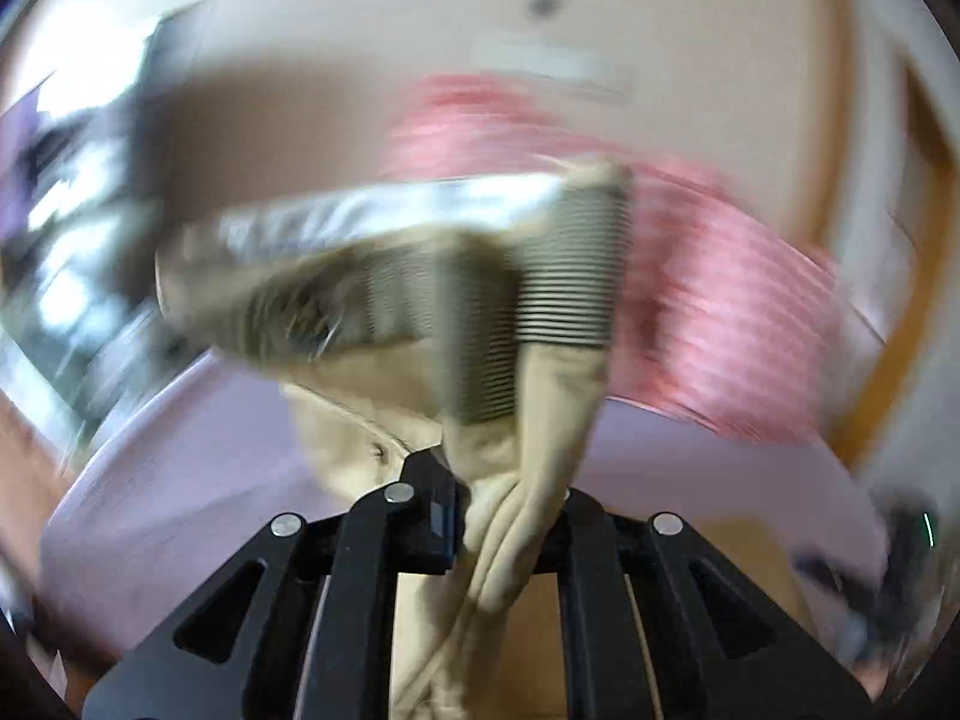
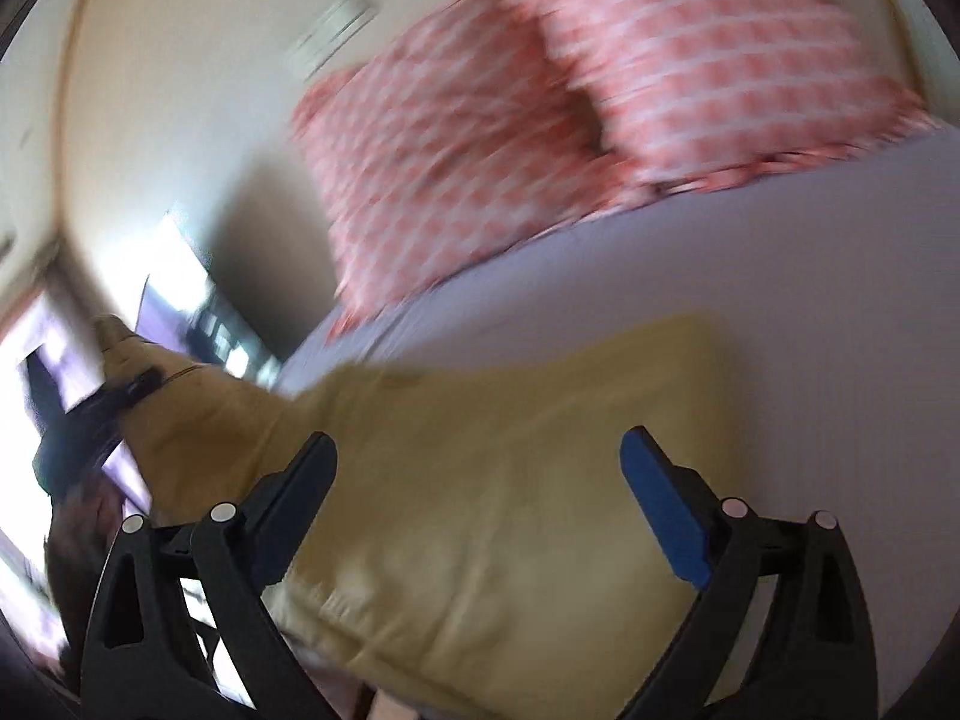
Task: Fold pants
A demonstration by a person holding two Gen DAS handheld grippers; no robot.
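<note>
The tan pants [image 2: 480, 480] lie spread on the lavender bed sheet [image 2: 810, 300]. My left gripper [image 1: 504, 510] is shut on a bunched part of the pants [image 1: 516, 480] and holds it up; its ribbed waistband [image 1: 564, 276] hangs in front of the lens. In the right wrist view the left gripper [image 2: 129, 390] shows at far left, clamped on a lifted corner of the pants. My right gripper [image 2: 474, 450] is open and empty, its fingers [image 2: 660, 504] hovering just over the flat pants. Both views are motion-blurred.
Two pink-and-white checked pillows [image 2: 600, 108] lean against the cream wall [image 2: 180, 90] at the head of the bed; they also show in the left wrist view [image 1: 720, 312]. A bright window and dark furniture [image 2: 198, 300] lie left of the bed.
</note>
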